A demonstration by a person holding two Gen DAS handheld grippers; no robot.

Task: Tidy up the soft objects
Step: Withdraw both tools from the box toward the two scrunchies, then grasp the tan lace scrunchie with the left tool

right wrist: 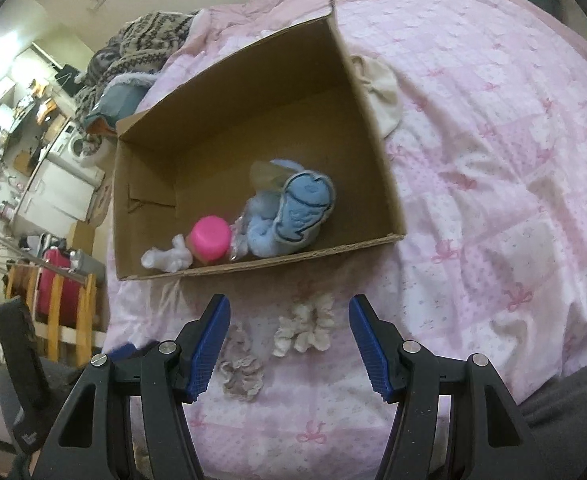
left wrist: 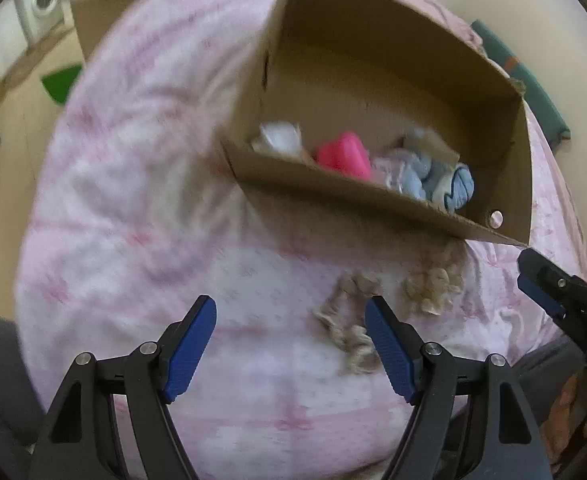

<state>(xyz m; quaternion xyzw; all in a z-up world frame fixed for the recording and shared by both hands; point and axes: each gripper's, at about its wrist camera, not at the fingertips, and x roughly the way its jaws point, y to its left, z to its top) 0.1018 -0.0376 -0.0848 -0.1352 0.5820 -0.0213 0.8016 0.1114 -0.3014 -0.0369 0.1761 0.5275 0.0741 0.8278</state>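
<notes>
An open cardboard box (right wrist: 253, 120) stands on the pink bed. It holds a blue plush toy (right wrist: 293, 212), a pink round object (right wrist: 209, 238) and a white soft item (right wrist: 167, 258). The box also shows in the left wrist view (left wrist: 373, 200). Two frilly scrunchies lie on the bed before the box: a white one (right wrist: 307, 328) and a grey-beige one (right wrist: 239, 368). In the left wrist view they are the pale one (left wrist: 433, 286) and the greyish one (left wrist: 347, 328). My right gripper (right wrist: 289, 344) is open above the white scrunchie. My left gripper (left wrist: 291, 350) is open and empty, left of the greyish scrunchie.
A cream cloth (right wrist: 381, 92) lies beside the box's far right wall. A patterned knit blanket (right wrist: 141, 44) is piled at the bed's far left. The pink quilt (right wrist: 493, 160) spreads to the right. The bed edge and room furniture (right wrist: 61, 288) are at left.
</notes>
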